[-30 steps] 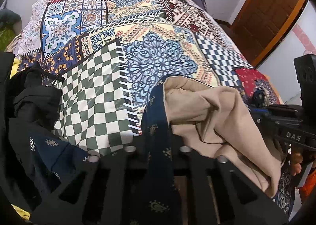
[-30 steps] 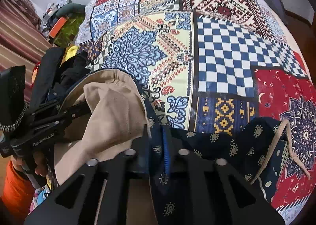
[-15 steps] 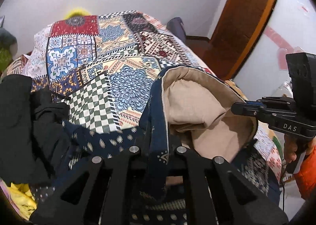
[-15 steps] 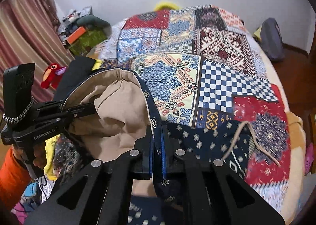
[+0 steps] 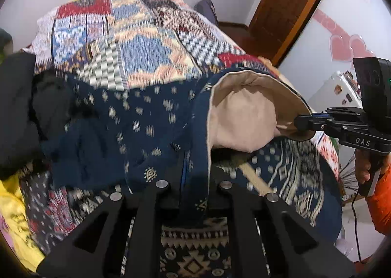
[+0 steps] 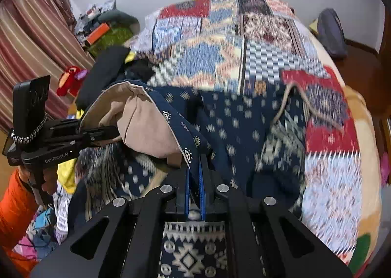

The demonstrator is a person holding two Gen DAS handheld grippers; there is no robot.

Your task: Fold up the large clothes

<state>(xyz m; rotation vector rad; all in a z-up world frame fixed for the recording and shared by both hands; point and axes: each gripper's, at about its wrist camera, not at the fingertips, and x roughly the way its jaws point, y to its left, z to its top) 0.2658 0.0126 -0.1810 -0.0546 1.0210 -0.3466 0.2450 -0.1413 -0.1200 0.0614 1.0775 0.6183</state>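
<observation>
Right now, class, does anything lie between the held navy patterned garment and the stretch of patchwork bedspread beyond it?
Nothing visible does. The patchwork bedspread beyond the navy patterned garment shows bare; black clothes lie only at its left edge, off to the side.

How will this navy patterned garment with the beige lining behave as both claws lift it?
The navy patterned garment with beige lining probably stays floppy: it sags between the left claw and right claw. Its trailing beige drawstring may snag.
</observation>
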